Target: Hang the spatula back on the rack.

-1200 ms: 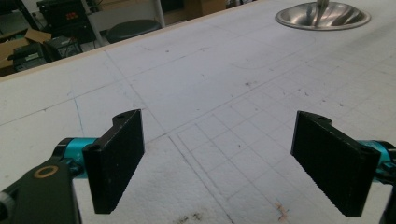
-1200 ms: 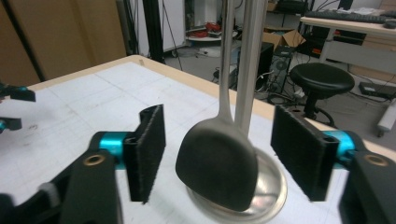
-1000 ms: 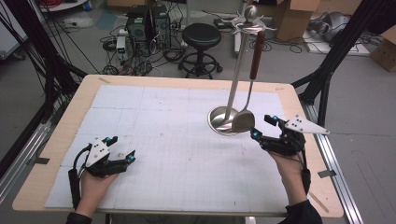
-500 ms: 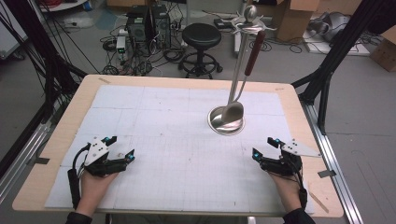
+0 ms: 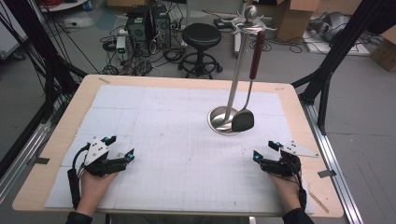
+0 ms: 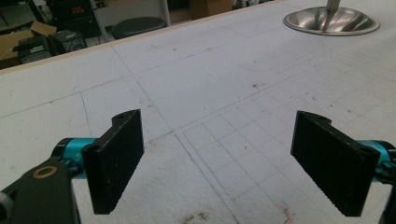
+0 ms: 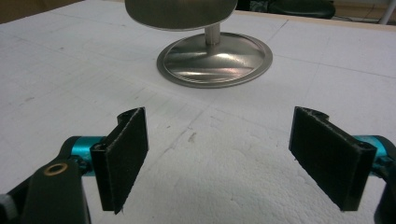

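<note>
In the high view we see the spatula hanging upright on the stand, right of centre, up-left of our right gripper; its jaws have just been opening, wide, nothing between.

Spatula blade cut off at top edge

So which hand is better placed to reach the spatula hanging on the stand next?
Probably the right. The right tongs sit on the table on the stand's side, open and empty, facing the stand's base. The spatula hangs there. The left tongs, also open, rest at the far left.
</note>
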A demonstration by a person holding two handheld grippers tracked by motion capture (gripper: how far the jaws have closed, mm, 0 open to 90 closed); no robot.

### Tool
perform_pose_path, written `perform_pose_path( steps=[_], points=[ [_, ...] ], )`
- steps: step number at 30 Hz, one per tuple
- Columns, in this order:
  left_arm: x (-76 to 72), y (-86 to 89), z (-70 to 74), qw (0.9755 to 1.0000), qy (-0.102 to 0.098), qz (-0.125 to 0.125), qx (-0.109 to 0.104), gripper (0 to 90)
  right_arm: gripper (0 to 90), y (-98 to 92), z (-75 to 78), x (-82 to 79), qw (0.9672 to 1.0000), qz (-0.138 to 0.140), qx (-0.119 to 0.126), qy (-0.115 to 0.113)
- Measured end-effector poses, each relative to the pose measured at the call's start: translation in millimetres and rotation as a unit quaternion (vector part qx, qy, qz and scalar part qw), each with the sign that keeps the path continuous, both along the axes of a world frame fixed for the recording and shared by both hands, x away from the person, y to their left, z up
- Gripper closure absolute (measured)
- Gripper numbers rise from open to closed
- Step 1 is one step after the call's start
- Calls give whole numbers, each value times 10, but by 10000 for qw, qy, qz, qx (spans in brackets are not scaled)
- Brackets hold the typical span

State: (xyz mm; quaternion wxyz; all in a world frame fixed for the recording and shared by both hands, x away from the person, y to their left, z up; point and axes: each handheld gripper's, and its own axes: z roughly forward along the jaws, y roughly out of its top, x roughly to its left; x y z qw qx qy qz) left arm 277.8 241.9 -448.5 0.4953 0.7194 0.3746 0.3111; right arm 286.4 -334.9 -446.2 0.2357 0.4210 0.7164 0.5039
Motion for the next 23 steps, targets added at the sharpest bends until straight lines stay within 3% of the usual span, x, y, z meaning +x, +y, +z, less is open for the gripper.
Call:
perform_pose_path(
  steps=[23],
  points=[
    [1,-1,0,10000,6,-25,2,174,171,26,-5,9,9999,90,-115,77]
  ],
)
